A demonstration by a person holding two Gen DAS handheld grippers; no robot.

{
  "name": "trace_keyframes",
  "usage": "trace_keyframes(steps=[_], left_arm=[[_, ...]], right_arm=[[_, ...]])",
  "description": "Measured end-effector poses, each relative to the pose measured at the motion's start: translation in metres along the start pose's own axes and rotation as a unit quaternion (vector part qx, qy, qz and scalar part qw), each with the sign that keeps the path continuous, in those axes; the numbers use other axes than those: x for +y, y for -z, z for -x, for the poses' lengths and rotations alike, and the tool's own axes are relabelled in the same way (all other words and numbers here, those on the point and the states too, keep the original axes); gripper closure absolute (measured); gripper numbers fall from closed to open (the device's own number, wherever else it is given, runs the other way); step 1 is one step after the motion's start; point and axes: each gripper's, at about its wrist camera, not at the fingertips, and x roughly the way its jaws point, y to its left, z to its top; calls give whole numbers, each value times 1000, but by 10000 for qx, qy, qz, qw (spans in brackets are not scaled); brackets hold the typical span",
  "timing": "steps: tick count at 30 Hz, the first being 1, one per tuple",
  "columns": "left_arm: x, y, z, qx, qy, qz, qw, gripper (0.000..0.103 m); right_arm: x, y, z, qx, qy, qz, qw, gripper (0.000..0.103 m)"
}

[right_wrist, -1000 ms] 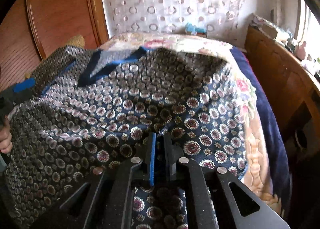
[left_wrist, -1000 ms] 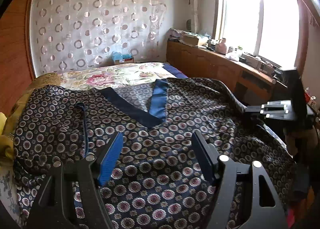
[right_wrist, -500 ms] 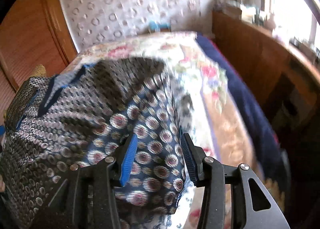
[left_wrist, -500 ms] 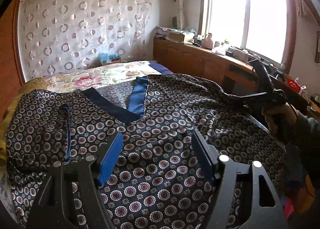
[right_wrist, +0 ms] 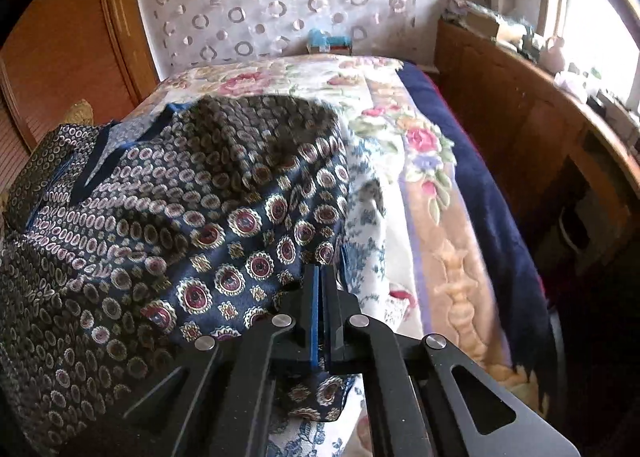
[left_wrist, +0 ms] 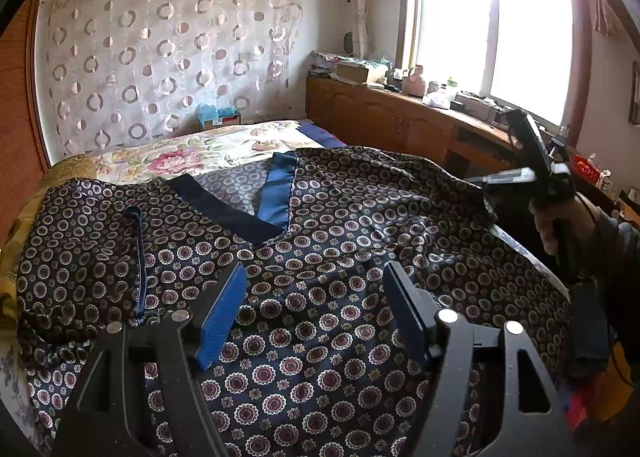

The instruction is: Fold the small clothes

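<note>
A dark navy garment (left_wrist: 320, 257) with round medallion print and a blue V-neck band (left_wrist: 276, 193) lies spread over the bed. My left gripper (left_wrist: 315, 271) hovers just above its middle, open, with nothing between the blue pads. In the right wrist view my right gripper (right_wrist: 321, 273) is shut on the garment (right_wrist: 200, 197) at its right edge, and the cloth bunches up to the jaws. In the left wrist view a hand (left_wrist: 560, 221) holds that right gripper (left_wrist: 486, 197) at the garment's far right side.
A floral bed cover (right_wrist: 400, 137) lies under the garment, with a dark blue blanket (right_wrist: 492, 197) along the bed's right side. A wooden cabinet (left_wrist: 400, 117) with clutter runs under the window. A tissue box (left_wrist: 218, 117) stands at the head, by the curtained wall.
The right gripper shifted to the garment's right edge, opened around it, then shut on the cloth. The left gripper stayed open over the garment's middle.
</note>
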Motion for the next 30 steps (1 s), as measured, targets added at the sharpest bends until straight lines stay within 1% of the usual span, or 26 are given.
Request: trace_keyframes(steps=[4, 7, 9, 12, 15, 17, 19, 20, 22, 24, 26, 27, 30], left_arm=[[1, 3, 1, 37, -25, -28, 10000, 31], [3, 3, 2, 41, -52, -12, 10000, 31], [6, 3, 4, 35, -66, 4, 10000, 31], [12, 3, 8, 21, -112, 35, 9999, 31], [18, 3, 12, 4, -143, 77, 9999, 31], [21, 4, 15, -2, -161, 95, 9998, 31], [25, 4, 17, -9, -192, 114, 9998, 31], [26, 4, 18, -11, -195, 123, 9997, 31], [29, 4, 21, -19, -209, 142, 9997, 31], [31, 6, 22, -15, -218, 141, 9997, 31], [33, 8, 22, 6, -237, 140, 9996, 31], [33, 10, 22, 32, -237, 136, 9996, 31], [34, 17, 19, 128, -251, 132, 9995, 31]], right_arm=[[21, -13, 20, -491, -85, 134, 9987, 102], [49, -25, 32, -746, -160, 410, 9962, 102], [76, -30, 36, -844, -356, 666, 9936, 102], [113, -28, 37, -859, -581, 1030, 9893, 102], [143, -15, 31, -675, -806, 1338, 9854, 102], [153, -6, 26, -531, -865, 1441, 9843, 102], [154, 2, 23, -427, -899, 1447, 9845, 101], [150, 2, 23, -397, -892, 1443, 9847, 98], [143, 4, 24, -390, -784, 1371, 9867, 88], [131, 2, 30, -424, -729, 1164, 9896, 67], [121, -5, 33, -509, -658, 951, 9920, 61], [116, -6, 34, -534, -594, 848, 9932, 59], [98, -9, 27, -496, -434, 456, 9968, 59]])
